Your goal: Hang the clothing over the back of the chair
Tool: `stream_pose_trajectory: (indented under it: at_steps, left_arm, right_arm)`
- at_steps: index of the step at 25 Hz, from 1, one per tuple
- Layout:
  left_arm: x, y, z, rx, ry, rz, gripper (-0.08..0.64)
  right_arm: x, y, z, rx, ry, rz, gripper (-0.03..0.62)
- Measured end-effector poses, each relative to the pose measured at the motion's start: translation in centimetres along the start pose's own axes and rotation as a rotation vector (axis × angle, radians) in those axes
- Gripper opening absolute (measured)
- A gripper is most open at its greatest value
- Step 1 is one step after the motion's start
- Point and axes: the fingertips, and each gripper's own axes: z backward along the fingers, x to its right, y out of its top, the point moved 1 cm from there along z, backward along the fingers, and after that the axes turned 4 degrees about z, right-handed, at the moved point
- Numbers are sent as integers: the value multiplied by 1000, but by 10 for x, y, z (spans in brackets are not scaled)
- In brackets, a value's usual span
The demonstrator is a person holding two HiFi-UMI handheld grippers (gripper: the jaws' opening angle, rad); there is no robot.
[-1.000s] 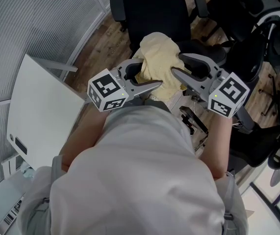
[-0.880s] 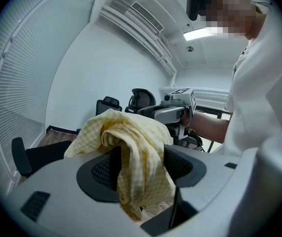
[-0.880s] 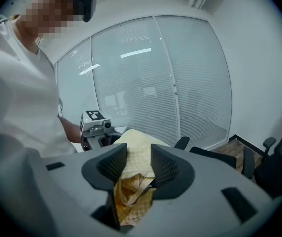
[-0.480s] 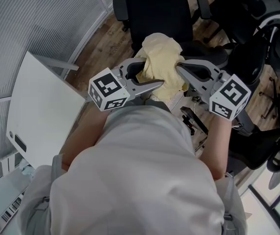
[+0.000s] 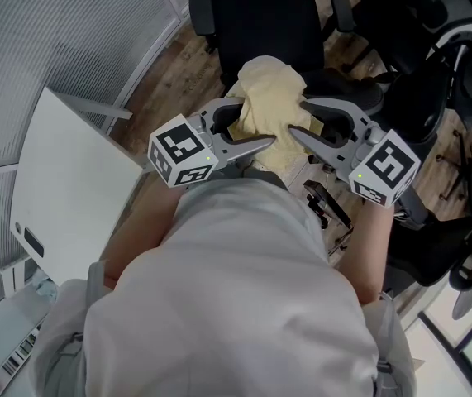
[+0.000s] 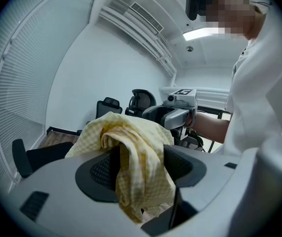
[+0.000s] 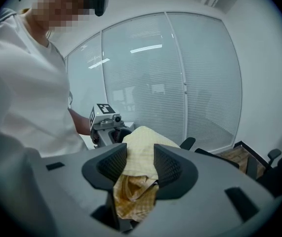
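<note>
The pale yellow checked clothing [image 5: 270, 89] hangs bunched in the air over a black office chair [image 5: 264, 19]. My left gripper [image 5: 256, 122] comes in from the left and is shut on the clothing [image 6: 131, 147], which drapes down between its pads. On the other side, the jaws of my right gripper [image 5: 297, 116] are opening. A fold of the clothing [image 7: 138, 152] still lies between them, and the pads no longer pinch it. Each gripper faces the other across the bundle. The person's torso hides whatever lies under the grippers.
A white desk [image 5: 70, 197] stands at the left, beside a glass wall with blinds [image 5: 54, 48]. Several more black office chairs [image 5: 434, 48] crowd the right side. A chair base with levers [image 5: 326, 205] sits just below my right gripper, on the wooden floor.
My right gripper was open a second ago, closed on the clothing half a second ago, and has opened again with a slight roll. The left gripper and the bundle have stayed put.
</note>
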Motion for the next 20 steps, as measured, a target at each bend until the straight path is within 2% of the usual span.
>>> stream_pose_trajectory:
  at_steps: [6,13,16,20]
  left_arm:
    - [-1,2,-1,5,0,4,273]
    - [1,3,-2,-3,-9,-5,273]
    - [0,4,-1,0,-10,-6,273]
    - [-1,8,-1,17,-1,-9,273]
  right_arm:
    - [-11,1,-1,-6,66,4,213]
    - [-10,-11,-13,-52,49,22,211]
    - [-8,-11,-12,-64,40,31,166]
    - [-4,-6,-7,-53,21,12,54]
